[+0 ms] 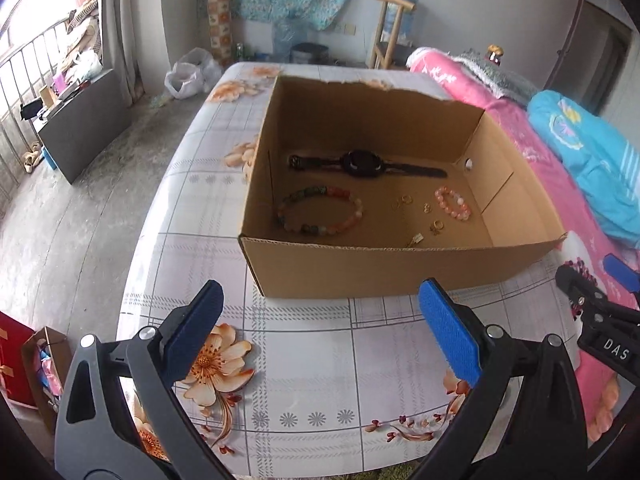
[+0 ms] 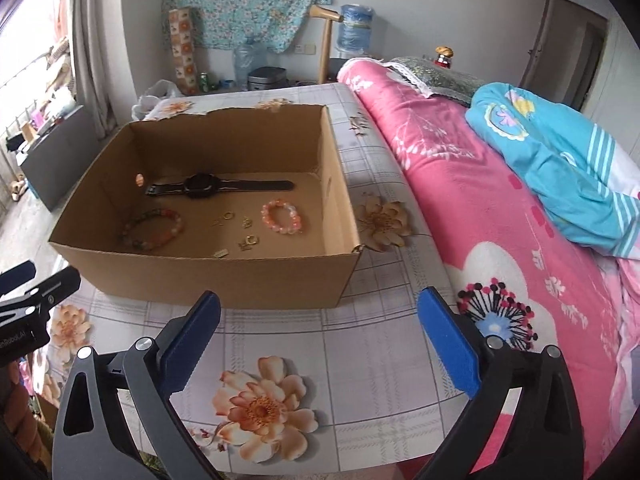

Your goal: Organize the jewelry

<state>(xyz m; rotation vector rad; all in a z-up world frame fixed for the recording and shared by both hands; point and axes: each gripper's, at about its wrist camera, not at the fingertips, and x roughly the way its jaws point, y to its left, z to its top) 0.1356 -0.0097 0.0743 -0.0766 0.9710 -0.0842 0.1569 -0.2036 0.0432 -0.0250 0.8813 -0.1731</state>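
both the left gripper [image 1: 320,332] and right gripper [image 2: 318,336] stood wide and empty. in the box [image 1: 360,268], at twelve o'clock, lay the watch [image 1: 360,164]: light, floppy strap; probably best pinched at its stiff case.

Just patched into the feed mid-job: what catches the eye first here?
An open brown cardboard box sits on the flower-print tablecloth. Inside it lie a black wristwatch at the back, a large multicoloured bead bracelet and a small pink bead bracelet, with tiny gold rings between. A pink floral blanket lies to the right.
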